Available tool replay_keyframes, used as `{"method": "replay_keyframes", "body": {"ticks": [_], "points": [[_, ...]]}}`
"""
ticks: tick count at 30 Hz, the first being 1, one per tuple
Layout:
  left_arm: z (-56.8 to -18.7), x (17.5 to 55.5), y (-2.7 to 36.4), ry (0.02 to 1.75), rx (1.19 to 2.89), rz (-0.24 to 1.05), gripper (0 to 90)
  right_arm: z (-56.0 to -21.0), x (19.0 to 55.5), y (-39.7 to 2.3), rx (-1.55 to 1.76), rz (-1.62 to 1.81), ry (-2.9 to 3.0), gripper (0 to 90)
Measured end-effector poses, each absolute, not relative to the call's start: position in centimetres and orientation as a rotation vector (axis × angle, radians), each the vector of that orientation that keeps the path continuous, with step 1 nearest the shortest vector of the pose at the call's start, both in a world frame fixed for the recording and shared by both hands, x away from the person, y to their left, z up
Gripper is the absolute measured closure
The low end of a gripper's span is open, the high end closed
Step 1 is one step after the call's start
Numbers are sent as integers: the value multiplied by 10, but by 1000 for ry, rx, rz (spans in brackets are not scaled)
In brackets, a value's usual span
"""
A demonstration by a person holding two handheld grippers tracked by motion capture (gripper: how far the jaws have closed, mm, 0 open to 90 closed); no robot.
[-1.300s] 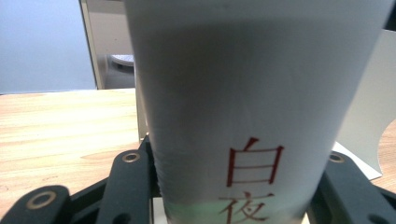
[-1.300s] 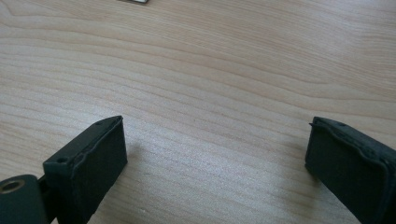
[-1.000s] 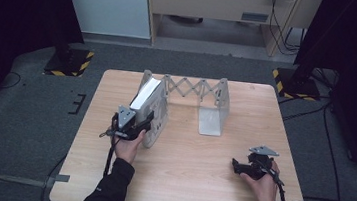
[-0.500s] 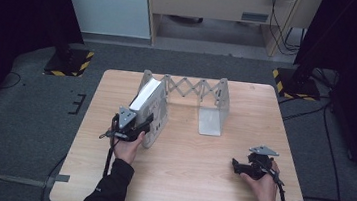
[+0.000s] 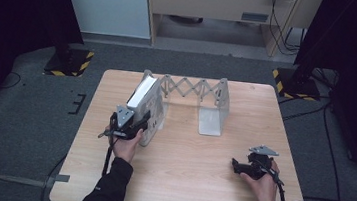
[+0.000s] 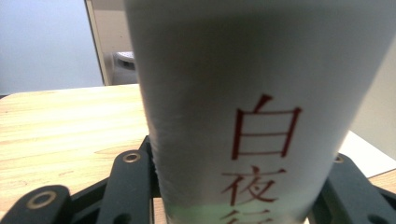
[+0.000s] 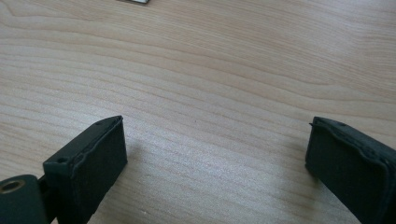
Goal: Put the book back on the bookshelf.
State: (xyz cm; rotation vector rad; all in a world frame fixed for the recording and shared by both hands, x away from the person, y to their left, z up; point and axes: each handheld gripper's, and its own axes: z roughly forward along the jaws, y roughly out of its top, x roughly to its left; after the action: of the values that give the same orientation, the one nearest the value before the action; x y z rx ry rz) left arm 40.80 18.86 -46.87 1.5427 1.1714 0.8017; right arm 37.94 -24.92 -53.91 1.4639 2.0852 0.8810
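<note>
A white book (image 5: pixel 143 93) with red characters on its spine (image 6: pixel 243 116) stands on edge against the left end plate (image 5: pixel 154 115) of a grey extending book rack (image 5: pixel 193 88). My left gripper (image 5: pixel 140 121) is shut on the book's near end, and in the left gripper view its black jaws press on both sides of the spine (image 6: pixel 238 186). My right gripper (image 5: pixel 236 166) rests low over the table at the front right. It stands open (image 7: pixel 215 149) with bare wood between its pads.
The rack's right end plate (image 5: pixel 213 111) stands at the table's middle back, with free space between the two plates. The wooden table (image 5: pixel 183 181) is bare in front. Dark stands with striped bases (image 5: pixel 70 61) sit on the floor beyond.
</note>
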Motion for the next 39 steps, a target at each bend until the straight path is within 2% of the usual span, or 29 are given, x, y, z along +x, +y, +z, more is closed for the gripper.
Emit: {"method": "replay_keyframes", "body": {"ticks": [5,9,15,18,22,39], "points": [[-470,409,189,1153,1536,770,492,-539,379,-249,1464,881,2085,56],[-471,407,190,1117,1532,733,445,-539,379,-249,1464,881,2085,56],[-467,393,199,1108,1536,678,403,-539,379,-249,1467,882,2081,57],[-468,385,202,1104,1535,674,404,-539,379,-249,1465,881,2082,57],[-472,381,205,1114,1537,661,453,-539,379,-249,1466,881,2081,57],[-472,391,187,1119,1535,664,438,-539,379,-249,1463,881,2084,59]]}}
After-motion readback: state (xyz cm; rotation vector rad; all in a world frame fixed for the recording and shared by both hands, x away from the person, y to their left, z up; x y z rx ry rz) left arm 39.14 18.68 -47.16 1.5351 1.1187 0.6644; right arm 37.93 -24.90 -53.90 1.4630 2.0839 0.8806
